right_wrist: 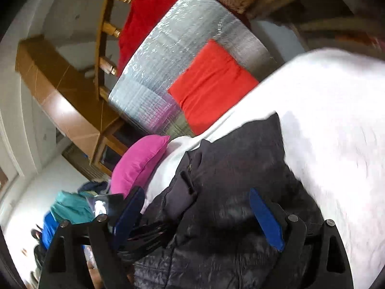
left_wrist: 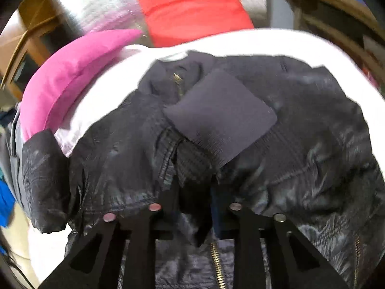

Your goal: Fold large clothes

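Observation:
A shiny black quilted jacket (left_wrist: 300, 125) with a gold zip lies crumpled on a white bedsheet (left_wrist: 240, 41). One ribbed sleeve cuff (left_wrist: 216, 120) is folded across its chest. My left gripper (left_wrist: 195, 190) is at the jacket's near hem, its jaws drawn close together and pinching a fold of the fabric that hides the fingertips. In the right wrist view the same jacket (right_wrist: 228, 168) fills the lower middle. My right gripper (right_wrist: 197, 219) hovers over it, its blue pads (right_wrist: 264, 221) spread wide with nothing pressed between them.
A pink pillow (left_wrist: 69, 72) lies at the bed's left edge and a red cushion (left_wrist: 192, 9) rests on a silver foil mat (right_wrist: 173, 48). A wooden chair (right_wrist: 105, 36) carries a red garment. Teal and blue clothes (right_wrist: 69, 209) are piled to the left.

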Demonstrator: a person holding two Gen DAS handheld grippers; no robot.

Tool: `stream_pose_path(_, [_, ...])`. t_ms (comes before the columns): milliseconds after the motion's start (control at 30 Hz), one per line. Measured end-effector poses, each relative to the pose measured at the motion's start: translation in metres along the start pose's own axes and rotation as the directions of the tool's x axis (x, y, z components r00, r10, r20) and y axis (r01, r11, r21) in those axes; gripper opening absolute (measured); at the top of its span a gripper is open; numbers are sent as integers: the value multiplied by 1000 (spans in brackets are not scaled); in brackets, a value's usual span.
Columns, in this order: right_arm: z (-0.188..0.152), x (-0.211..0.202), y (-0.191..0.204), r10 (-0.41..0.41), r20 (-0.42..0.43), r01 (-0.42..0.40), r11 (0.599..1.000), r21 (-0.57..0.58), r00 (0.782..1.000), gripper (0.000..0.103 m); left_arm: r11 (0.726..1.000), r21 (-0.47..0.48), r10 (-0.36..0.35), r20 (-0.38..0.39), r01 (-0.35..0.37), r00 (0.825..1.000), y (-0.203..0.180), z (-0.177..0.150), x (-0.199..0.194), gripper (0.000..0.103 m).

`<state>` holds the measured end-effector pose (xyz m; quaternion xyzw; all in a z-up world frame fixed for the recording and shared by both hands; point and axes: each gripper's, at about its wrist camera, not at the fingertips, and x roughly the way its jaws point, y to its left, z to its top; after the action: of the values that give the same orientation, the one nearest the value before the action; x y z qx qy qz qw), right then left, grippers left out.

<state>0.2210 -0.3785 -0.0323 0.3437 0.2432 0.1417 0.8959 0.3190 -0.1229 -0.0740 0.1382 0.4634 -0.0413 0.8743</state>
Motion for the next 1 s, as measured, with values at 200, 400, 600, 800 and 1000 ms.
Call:
stream_pose_path(200, [3, 67, -19, -132, -188, 131, 991, -17, 973, 91, 924, -352, -107, 132, 148, 985, 89, -37, -6, 16])
stream_pose_path(400, [-13, 79, -33, -135, -238, 140, 990, 4, 962, 90, 813, -496, -278, 127, 304, 952, 130, -72, 31, 21])
stream_pose_path(600, [2, 57, -14, -138, -191, 132, 990, -44, 972, 90, 681, -633, -277, 244, 369, 929, 166, -91, 18, 81])
stream_pose_path(800, [11, 46, -26, -201, -150, 196, 979, -51, 968, 90, 653, -664, -296, 217, 364, 930, 184, -89, 31, 82])
stream_pose_path(1000, [24, 67, -58, -282, -191, 288, 958, 3, 940, 90, 743, -593, -269, 162, 311, 950, 170, -80, 37, 21])
